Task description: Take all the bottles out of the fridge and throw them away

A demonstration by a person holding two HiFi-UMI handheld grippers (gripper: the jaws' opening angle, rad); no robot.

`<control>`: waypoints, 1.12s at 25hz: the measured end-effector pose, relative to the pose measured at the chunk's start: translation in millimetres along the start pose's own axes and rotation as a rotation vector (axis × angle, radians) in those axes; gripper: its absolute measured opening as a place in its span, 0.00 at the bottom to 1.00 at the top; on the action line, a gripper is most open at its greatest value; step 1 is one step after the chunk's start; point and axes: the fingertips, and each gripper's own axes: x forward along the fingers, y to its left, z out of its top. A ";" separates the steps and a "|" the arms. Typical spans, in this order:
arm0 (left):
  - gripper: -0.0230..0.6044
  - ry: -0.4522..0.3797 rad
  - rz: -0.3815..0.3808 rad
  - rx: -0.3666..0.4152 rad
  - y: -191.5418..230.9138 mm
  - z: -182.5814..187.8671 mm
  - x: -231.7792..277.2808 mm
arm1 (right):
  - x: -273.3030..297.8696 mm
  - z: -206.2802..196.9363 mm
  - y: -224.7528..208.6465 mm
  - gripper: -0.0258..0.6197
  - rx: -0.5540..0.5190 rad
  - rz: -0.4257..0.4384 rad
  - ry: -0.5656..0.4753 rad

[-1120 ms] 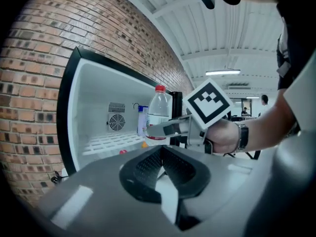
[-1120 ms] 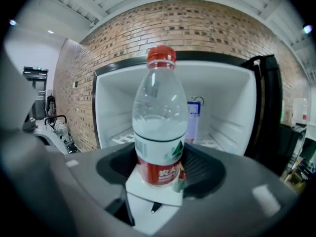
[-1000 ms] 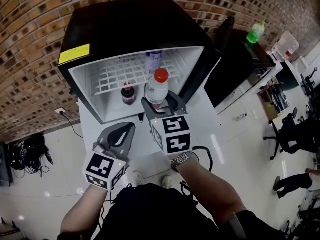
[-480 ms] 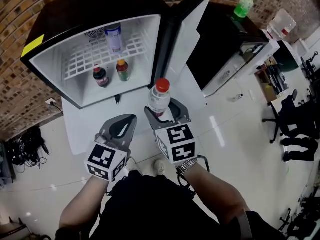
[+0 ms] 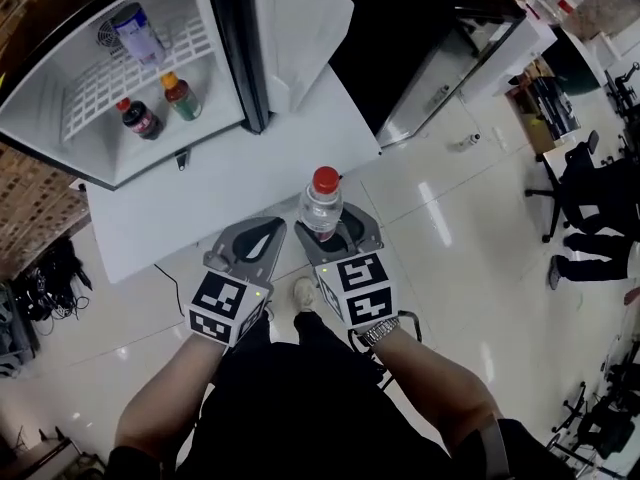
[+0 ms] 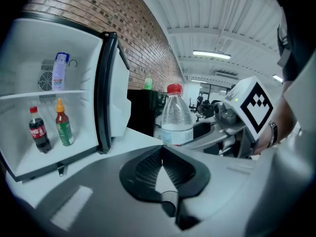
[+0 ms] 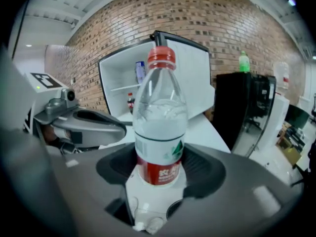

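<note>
Grey handheld grippers with marker cubes, black clothing.
The left gripper [image 5: 262,230] and right gripper [image 5: 335,226] are built as grey moulded shells lined with black ribbed pads [image 6: 143,169]. A white cube printed with black square markers and fitted with a small green light is mounted at each near end: left cube [image 5: 225,308], right cube [image 5: 358,288]. A black top [image 5: 300,408] is worn, with a metal watch band [image 5: 378,333] on the right wrist and a light shoe [image 5: 305,290].
</note>
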 end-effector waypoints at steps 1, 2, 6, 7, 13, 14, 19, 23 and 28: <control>0.04 0.011 -0.010 0.004 -7.6 -5.2 7.1 | -2.6 -13.1 -4.3 0.47 0.012 -0.001 0.015; 0.04 0.021 -0.019 0.007 -14.2 -11.0 13.5 | -4.7 -25.9 -7.7 0.47 0.024 -0.002 0.029; 0.04 0.077 -0.056 0.005 -37.4 -37.9 36.7 | -11.9 -76.0 -18.7 0.47 0.082 -0.013 0.092; 0.04 0.097 -0.068 0.000 -42.9 -44.5 42.7 | -13.3 -88.3 -22.3 0.47 0.102 -0.017 0.111; 0.04 0.198 -0.141 -0.014 -57.8 -87.0 83.1 | 1.2 -157.2 -43.9 0.47 0.240 -0.045 0.222; 0.04 0.212 -0.155 -0.015 -60.3 -94.8 89.3 | 4.5 -168.2 -46.1 0.47 0.265 -0.050 0.237; 0.04 0.266 -0.208 -0.022 -75.5 -138.1 119.0 | 19.5 -240.3 -55.0 0.47 0.396 -0.079 0.321; 0.04 0.305 -0.233 -0.027 -84.5 -177.5 144.3 | 37.3 -302.0 -62.1 0.47 0.480 -0.094 0.392; 0.04 0.357 -0.238 -0.032 -89.3 -226.1 167.6 | 63.3 -363.6 -72.0 0.47 0.586 -0.112 0.438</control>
